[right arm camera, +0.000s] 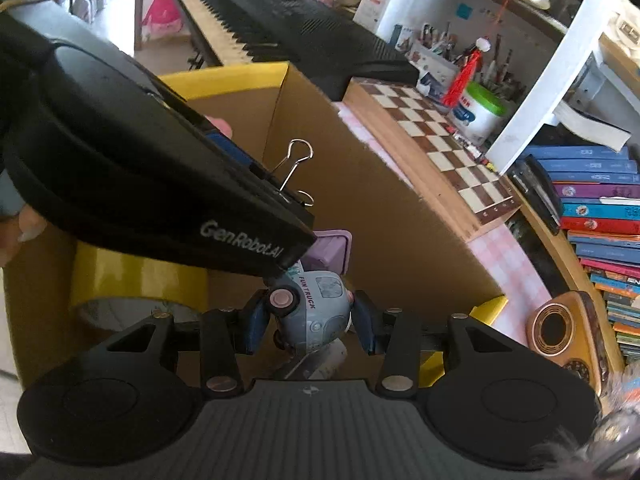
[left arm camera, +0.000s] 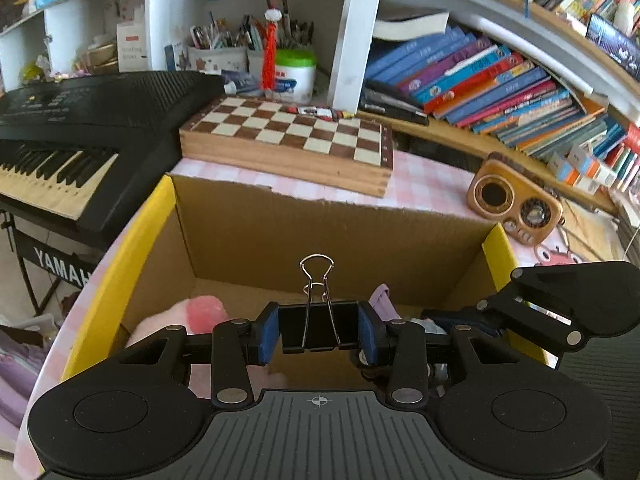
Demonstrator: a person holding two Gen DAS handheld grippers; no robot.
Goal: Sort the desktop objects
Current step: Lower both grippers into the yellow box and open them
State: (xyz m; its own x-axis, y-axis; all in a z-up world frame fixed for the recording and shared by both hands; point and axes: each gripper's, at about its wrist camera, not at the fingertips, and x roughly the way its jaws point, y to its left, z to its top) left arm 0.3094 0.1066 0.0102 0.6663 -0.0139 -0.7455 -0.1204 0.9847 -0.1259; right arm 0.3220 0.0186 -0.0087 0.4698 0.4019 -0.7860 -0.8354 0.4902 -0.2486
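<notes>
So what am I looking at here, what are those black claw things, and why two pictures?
No robot: a person carries a handheld two-finger gripper in each hand, each with a camera looking along its fingers. One picture comes from the left gripper, shut on a black binder clip above an open cardboard box. The other comes from the right gripper, whose fingers sit either side of a small grey toy truck in the same box; whether they grip it is unclear. Behind the box are a chessboard and a keyboard.
</notes>
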